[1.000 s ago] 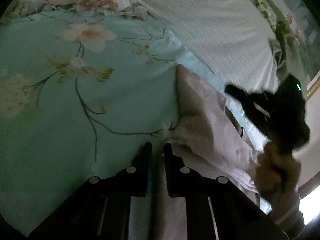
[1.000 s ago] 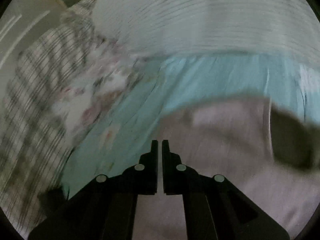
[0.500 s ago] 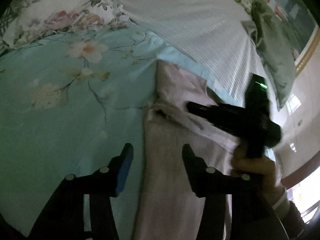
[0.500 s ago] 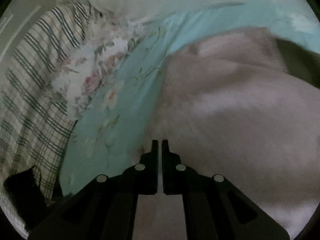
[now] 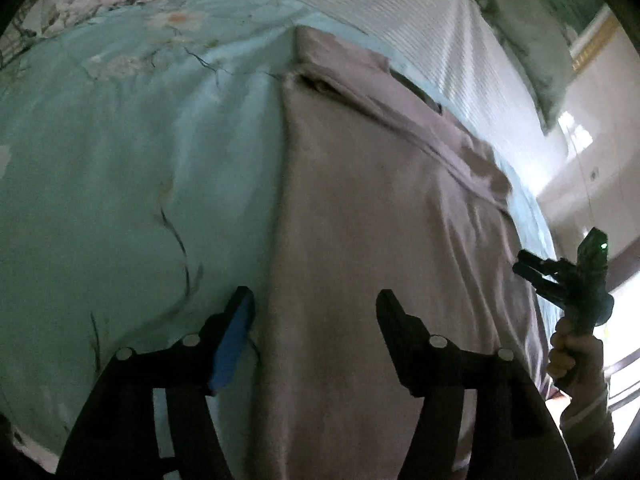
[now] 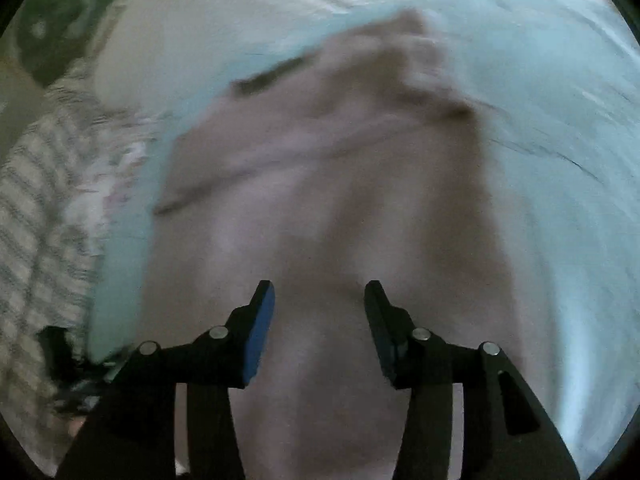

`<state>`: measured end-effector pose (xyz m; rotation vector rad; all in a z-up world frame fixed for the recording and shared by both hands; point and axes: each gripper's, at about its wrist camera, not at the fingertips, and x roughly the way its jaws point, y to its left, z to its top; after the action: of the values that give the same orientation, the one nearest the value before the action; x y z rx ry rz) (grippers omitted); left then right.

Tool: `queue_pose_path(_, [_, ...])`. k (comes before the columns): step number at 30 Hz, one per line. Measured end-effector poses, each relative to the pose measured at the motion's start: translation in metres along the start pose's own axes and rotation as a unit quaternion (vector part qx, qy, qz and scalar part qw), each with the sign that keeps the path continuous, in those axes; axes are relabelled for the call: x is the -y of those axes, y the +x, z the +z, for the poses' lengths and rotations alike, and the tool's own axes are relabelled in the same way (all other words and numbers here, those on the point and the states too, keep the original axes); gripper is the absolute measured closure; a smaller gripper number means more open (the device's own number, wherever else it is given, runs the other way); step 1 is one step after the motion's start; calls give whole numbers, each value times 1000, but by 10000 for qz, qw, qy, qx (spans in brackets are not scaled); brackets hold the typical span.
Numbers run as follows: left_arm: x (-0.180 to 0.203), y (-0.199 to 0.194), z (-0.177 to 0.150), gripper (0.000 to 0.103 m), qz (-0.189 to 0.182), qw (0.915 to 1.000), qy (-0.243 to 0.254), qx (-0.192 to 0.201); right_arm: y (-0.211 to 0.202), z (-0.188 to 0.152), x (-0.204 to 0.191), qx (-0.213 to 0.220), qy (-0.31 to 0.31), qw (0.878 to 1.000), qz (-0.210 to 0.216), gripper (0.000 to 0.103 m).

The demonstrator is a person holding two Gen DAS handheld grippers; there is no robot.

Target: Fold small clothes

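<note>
Pinkish garment [image 5: 380, 240] lies flat on the bed [image 5: 120, 180], long axis running away toward the striped pillow [image 5: 420, 20]. Left gripper [image 5: 314, 308] and right gripper [image 6: 319, 300] both wide, holding nothing.

Matt cloth garment [image 5: 380, 240] — smooth bedsheet [image 5: 140, 168]

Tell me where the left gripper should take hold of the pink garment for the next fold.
Probably the pink garment along its long left edge, near the left gripper. Come from the teal sheet side: that edge lies straight and exposed there, so one finger can slide under.
</note>
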<state>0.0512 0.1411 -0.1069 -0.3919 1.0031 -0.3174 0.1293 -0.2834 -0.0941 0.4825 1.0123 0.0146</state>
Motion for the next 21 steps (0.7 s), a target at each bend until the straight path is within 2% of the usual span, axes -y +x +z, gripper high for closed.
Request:
queue_pose_path(2, [2,-8,-13,37,-137,9998,43,-97,-18,-13,19,109,202,9996,164,56])
queue_pose_path(5, [2,-19,-27,35,-345,9991,68,-216,-50,-28,32,303,122,9993,-197,56])
queue_pose_path(7, [-1,-27,-40,34,-505,9981,52,-336,-67,-35,39,349,64,9991,-245,54])
queue_pose_path(12, [-3,-42,-69,34,-601,9967,251,-493,-92,-59,61,186,-8,9998,-64,53])
queue_pose_path(14, [-4,-44,-79,34,-669,9951,305,-657,-95,-73,73,-46,-40,9999,152,53])
queue_pose_path(17, [-1,-35,-92,37,-858,9904,373,-1013,-92,-95,74,-408,-159,9963,737,53])
queue_pose_path(21, [0,-29,-103,37,-1035,9872,541,-1083,-91,-115,69,-649,-372,9856,1517,52])
